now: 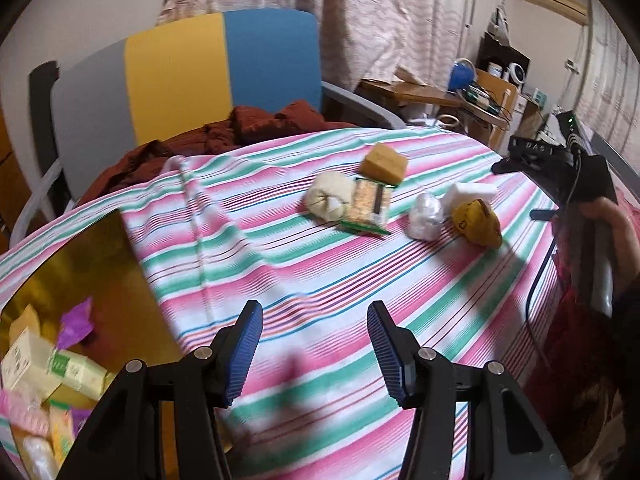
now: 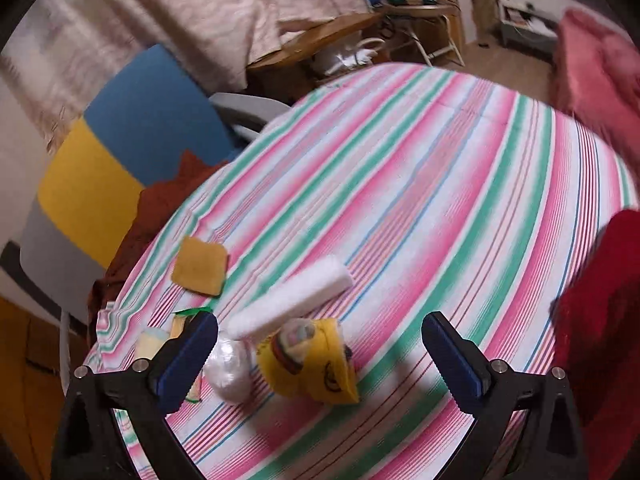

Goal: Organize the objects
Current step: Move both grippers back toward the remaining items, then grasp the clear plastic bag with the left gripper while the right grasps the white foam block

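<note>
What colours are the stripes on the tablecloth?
The tablecloth has pink, green and white stripes with thin blue and red lines. The right wrist view shows it best.

White letters, seemingly "DAS I", on the black camera mount (image 1: 538,148), nothing else legible

We hold our left claw (image 1: 316,350) out level, its blue ribbed fingers (image 1: 244,354) spread wide with nothing between them. Our right claw (image 2: 320,364) is likewise splayed open and empty, tipped downward. From the left wrist view, our right hand (image 1: 612,224) shows wrapped around its claw's handle.
</note>
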Tool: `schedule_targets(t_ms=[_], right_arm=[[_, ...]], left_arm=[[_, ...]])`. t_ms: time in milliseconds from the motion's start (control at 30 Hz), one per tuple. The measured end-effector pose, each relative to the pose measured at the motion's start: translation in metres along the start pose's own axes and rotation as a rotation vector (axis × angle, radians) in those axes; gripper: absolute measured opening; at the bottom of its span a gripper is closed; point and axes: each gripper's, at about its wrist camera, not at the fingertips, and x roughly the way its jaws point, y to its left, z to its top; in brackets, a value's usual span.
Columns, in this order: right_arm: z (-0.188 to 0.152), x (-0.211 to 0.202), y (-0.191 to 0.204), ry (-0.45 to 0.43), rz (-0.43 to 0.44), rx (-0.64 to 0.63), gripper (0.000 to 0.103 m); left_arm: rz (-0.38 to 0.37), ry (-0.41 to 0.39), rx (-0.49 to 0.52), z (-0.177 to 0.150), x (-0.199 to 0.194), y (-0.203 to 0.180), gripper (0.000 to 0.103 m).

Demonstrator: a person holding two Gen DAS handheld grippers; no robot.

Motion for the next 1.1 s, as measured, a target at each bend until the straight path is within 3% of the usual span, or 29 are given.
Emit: schedule_targets(t_ms=[433,733,867,900,1000,1100], right_arm=[[-0.001,0.004,-0.008,0.043,0.105,0.066,0.103],[-0.002,0.010,-0.008,0.075,0.136,0.082,0.103],[-0.002,0.013,-0.006,0.083,0.128,0.075,0.103],[-0.002,0.013,-0.006,0.083,0.125,0.071,0.103],[-0.002,0.014,-0.006,0.084,0.111,0.067,0.103],[-0.001,0.015,-0.008,0.080,0.104,0.074,0.103]], left_arm=[[-0.174,0.030,0.217,0.050,0.077,-0.079,0.055],[-0.214,0.055,0.304,0.081,0.136,-0.118,0.055],[-0.193,0.077,0.336,0.087,0.162,-0.129,0.055],[-0.173,0.068,0.346,0.088,0.168,-0.132,0.054],[-0.163,0.103,0.350,0.087,0.186,-0.134,0.036],[-0.177,0.099,0.316,0.077,0.186,-0.128,0.036]])
